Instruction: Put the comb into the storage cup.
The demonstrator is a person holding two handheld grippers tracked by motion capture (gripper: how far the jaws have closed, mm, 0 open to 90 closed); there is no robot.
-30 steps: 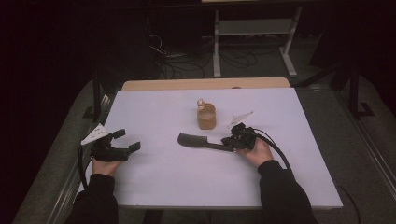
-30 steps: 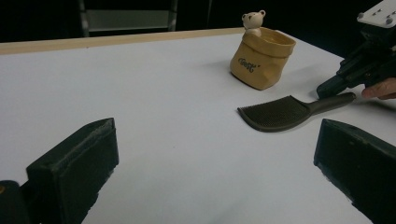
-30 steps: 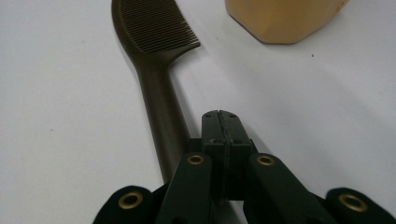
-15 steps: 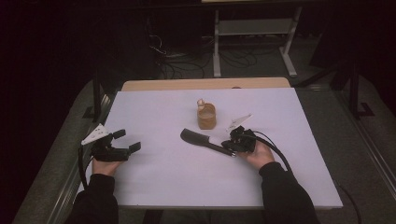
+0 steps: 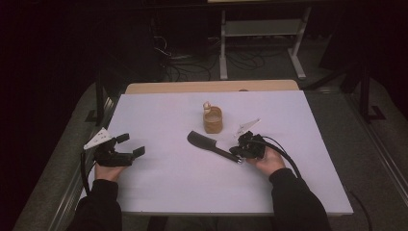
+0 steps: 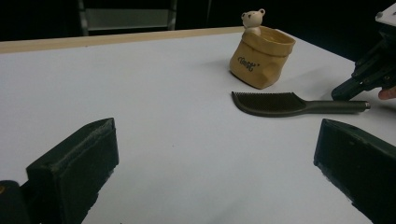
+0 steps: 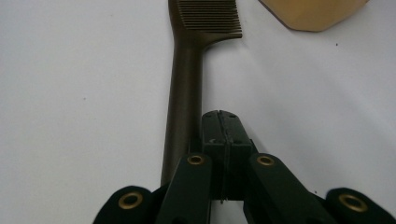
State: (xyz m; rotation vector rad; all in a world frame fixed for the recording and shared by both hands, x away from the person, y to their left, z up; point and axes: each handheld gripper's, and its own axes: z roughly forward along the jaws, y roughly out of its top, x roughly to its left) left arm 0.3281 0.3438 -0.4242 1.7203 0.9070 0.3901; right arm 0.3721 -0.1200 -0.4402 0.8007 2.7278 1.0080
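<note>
closed right gripper beside the comb handle, left gripper wide open

a dark comb (image 5: 207,144) lies flat on the white table (image 5: 173,187), its toothed head pointing toward the far left and its thin handle running toward the person's right hand. the right gripper (image 5: 243,150) sits at the end of that handle. in the right gripper view its jaws are pressed fully together with nothing between them, and the comb handle (image 7: 183,107) runs just alongside the closed jaws, on their left in that view. whether the jaws touch the handle i cannot tell.

the left gripper (image 5: 129,146) rests near the left edge of the table, well apart from the comb. in the left gripper view its two black jaws stand far apart, holding nothing, with bare table between them.

just beyond the comb's head stands a small tan pot (image 5: 212,120) shaped like a crumpled bag, with a little bear figure (image 6: 252,19) peeking over its far rim. the pot is near the comb but not touching it, and nothing lies between the comb and either gripper.

a black cable (image 5: 284,156) trails from the right gripper over the table's right side. a wooden strip (image 5: 211,86) borders the table's far edge, and a metal frame (image 5: 260,29) stands on the dark floor behind.
</note>
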